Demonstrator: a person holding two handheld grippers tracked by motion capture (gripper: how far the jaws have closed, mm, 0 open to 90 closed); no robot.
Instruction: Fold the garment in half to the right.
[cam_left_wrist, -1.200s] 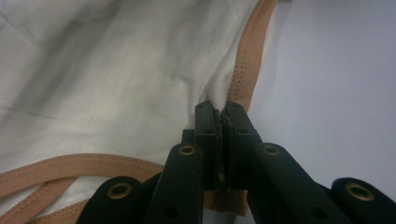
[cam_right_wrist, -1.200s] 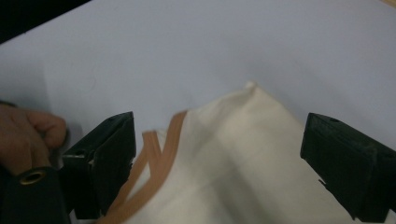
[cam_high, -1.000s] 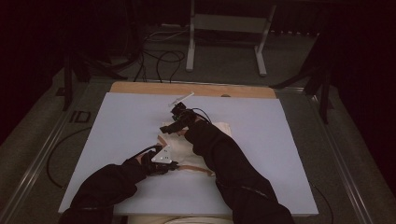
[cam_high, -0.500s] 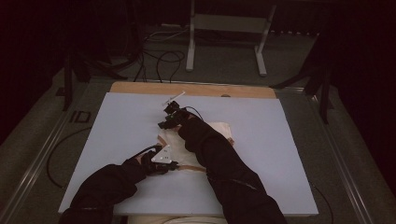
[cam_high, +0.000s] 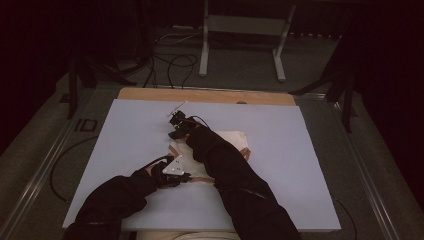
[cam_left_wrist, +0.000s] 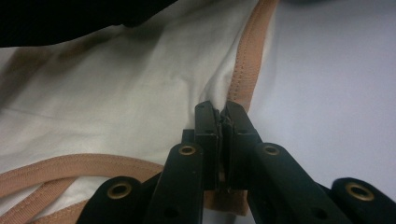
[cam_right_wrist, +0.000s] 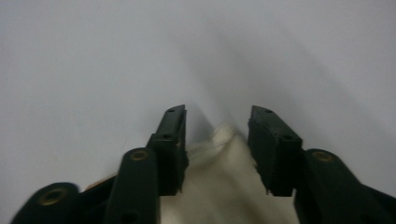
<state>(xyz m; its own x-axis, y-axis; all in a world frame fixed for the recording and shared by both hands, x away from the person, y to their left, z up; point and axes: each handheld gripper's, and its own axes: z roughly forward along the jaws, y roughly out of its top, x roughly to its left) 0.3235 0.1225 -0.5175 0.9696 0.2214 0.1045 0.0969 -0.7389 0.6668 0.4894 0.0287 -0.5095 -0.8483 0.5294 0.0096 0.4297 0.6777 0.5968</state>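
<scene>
Pinning the cream cloth with tan webbing trim (cam_high: 227, 142) mid-table: left gripper (cam_left_wrist: 220, 122) clamped on the trim, right gripper (cam_right_wrist: 215, 130) just closing around a far corner, pads not touching. Next: finish the pinch.

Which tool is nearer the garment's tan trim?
Left. The left tool is shut on the tan trim; the right tool straddles a cream corner of the garment, jaws closing.

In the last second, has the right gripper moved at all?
Yes. In the high view the right gripper has come back from the wooden strip at the table's far edge, toward the cream cloth, its jaws closing around the cloth's corner.
</scene>
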